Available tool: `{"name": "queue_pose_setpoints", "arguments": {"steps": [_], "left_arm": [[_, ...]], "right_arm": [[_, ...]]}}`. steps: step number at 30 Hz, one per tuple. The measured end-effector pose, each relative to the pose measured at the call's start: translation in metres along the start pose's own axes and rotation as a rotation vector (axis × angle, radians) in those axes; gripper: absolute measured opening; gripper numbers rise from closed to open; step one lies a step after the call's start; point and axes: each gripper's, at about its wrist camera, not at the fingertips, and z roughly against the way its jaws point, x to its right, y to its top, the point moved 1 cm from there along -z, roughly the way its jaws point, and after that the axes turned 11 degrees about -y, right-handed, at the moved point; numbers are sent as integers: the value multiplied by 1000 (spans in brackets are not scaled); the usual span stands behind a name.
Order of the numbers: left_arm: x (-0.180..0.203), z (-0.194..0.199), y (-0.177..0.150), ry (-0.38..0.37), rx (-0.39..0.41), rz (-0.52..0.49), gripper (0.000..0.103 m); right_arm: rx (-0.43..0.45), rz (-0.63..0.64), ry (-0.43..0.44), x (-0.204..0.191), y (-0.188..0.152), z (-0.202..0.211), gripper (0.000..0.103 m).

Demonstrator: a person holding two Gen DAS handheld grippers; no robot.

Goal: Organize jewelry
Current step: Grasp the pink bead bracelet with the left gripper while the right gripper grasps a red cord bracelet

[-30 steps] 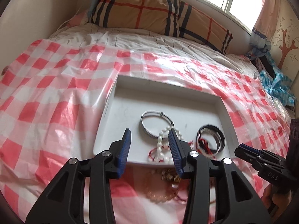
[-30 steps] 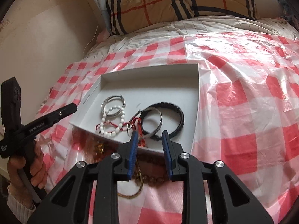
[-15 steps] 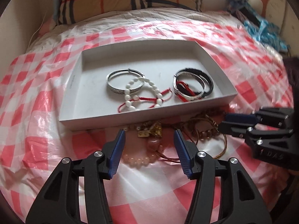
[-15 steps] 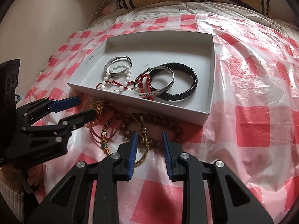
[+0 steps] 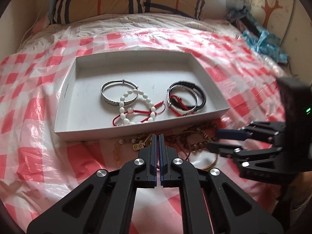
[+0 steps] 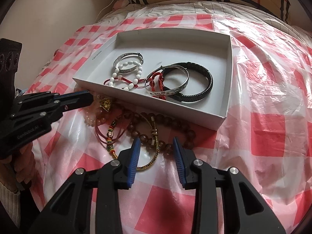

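A white box tray [image 5: 65, 95] [image 6: 227, 74] lies on the bed. It holds a silver bangle [image 5: 106, 101], a white bead bracelet [image 5: 122, 105], red cords, a second silver bangle and a black bracelet [image 6: 208, 85]. In front of it lies a loose pile: a gold pendant [image 6: 106, 103], pale pink beads [image 6: 88, 120], a red cord with coloured beads [image 6: 109, 134], a brown bead bracelet [image 6: 169, 121] and a gold woven bangle [image 6: 155, 154]. My left gripper [image 5: 157, 136] [image 6: 90, 97] is shut beside the pendant, and nothing shows between its pads. My right gripper [image 6: 157, 143] [image 5: 214, 141] hangs over the brown beads, its jaws opening with nothing pressed between them.
A red-and-white checked plastic sheet [image 5: 29, 117] covers the bed. A plaid pillow [image 5: 124, 0] lies at the head, with a wall at the left. Blue cloth [image 5: 267, 42] sits at the far right edge. A hand and cuff [image 6: 7, 177] hold the left gripper.
Both grippers dropped from above the tray towards the loose pile in front of it. The left jaws snapped together; the right jaws spread wider.
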Motion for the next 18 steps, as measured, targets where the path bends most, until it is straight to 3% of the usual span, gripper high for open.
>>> {"name": "queue_pose_setpoints", "arguments": {"steps": [3,6,8,9,10,11,15,17,18], "left_arm": [[-10,11,3,-47,33,49,2],[-15,14,4,-42,42,60,3],[-13,6,2,-36,10,52,16],[-13,2,1,-19,-3,49,42],[-9,-2,0,24,-1,32,60],[-6,-4,-1,52,5,9,62],[0,-26,-5,116,-56,-37,61],[-1,-38,-6,131,-104,-39,37],[-2,-44,-7,131,-132,-39,15]], "right_arm": [[9,0,-5,-2,2,-2,35],[6,6,-20,-6,5,-9,35],[3,9,-20,-7,8,-12,35],[5,10,-19,-8,9,-13,35],[5,12,-15,-8,9,-14,35],[5,14,-13,-9,10,-15,35],[6,29,-7,-11,10,-15,35],[9,36,0,-13,10,-15,29],[9,39,2,-13,10,-15,28]]}}
